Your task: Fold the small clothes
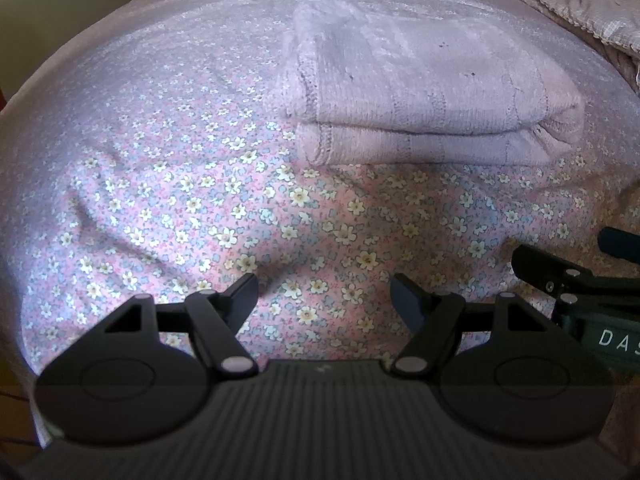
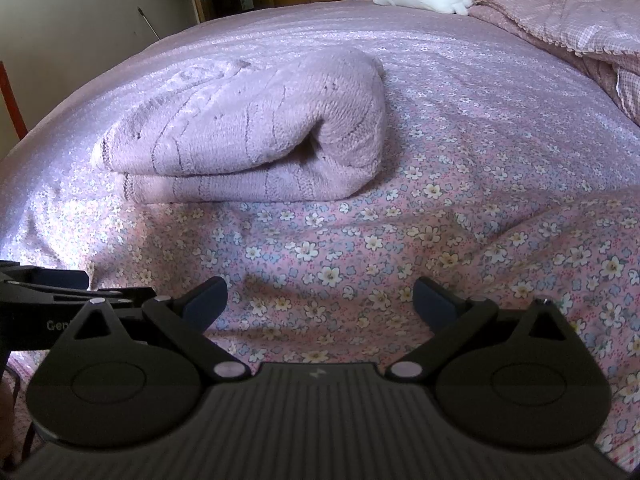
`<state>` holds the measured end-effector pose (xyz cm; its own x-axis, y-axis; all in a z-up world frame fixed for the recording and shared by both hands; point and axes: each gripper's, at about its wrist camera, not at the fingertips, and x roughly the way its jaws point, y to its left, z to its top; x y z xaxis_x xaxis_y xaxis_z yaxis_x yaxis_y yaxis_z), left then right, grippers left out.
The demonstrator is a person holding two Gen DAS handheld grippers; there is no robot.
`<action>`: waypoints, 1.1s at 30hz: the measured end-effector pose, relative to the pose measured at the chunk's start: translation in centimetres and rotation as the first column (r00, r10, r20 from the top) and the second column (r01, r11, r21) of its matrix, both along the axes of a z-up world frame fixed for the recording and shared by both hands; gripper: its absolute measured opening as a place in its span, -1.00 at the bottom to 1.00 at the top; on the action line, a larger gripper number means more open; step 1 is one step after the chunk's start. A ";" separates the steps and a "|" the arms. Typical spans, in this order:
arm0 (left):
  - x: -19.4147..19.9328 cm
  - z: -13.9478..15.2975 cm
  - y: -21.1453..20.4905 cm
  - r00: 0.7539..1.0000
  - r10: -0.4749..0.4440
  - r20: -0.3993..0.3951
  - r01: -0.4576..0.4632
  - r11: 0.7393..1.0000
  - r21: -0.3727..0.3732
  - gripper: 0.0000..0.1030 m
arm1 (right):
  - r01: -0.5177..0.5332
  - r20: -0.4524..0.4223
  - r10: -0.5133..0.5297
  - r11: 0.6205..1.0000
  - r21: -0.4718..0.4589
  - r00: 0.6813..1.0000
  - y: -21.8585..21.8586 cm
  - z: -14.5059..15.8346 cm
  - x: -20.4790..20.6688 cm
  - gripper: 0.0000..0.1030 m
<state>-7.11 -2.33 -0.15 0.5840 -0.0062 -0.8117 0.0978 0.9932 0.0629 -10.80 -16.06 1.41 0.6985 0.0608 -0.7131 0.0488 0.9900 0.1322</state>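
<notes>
Both jaws gape wide and empty: left gripper [image 1: 324, 296], right gripper [image 2: 320, 300], low in frame over the floral bedsheet [image 1: 200, 200]. The lilac knit garment [image 2: 248, 136] lies folded mid-frame above them; folding looks finished.

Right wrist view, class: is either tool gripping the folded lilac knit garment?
No. The folded lilac knit garment lies alone on the floral bedsheet, and the right tool is open short of it.

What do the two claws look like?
Both are black. The left claw and the right claw each have two jointed arms with silver pins, round black discs at the sides and a ribbed grey base. The right claw's pads look dark blue. White letters show on each claw's side. No cables or sleeves show.
</notes>
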 end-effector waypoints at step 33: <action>0.0 -0.1 -0.1 1.000 0.001 -0.006 -0.001 1.000 -0.014 0.44 | -0.001 -0.003 0.001 1.000 -0.007 1.000 0.1 0.0 0.0 0.99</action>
<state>-7.09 -2.43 -0.27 0.5793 -0.0173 -0.8150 0.0974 0.9941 0.0482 -10.82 -16.01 1.37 0.6966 0.0563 -0.7152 0.0486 0.9909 0.1254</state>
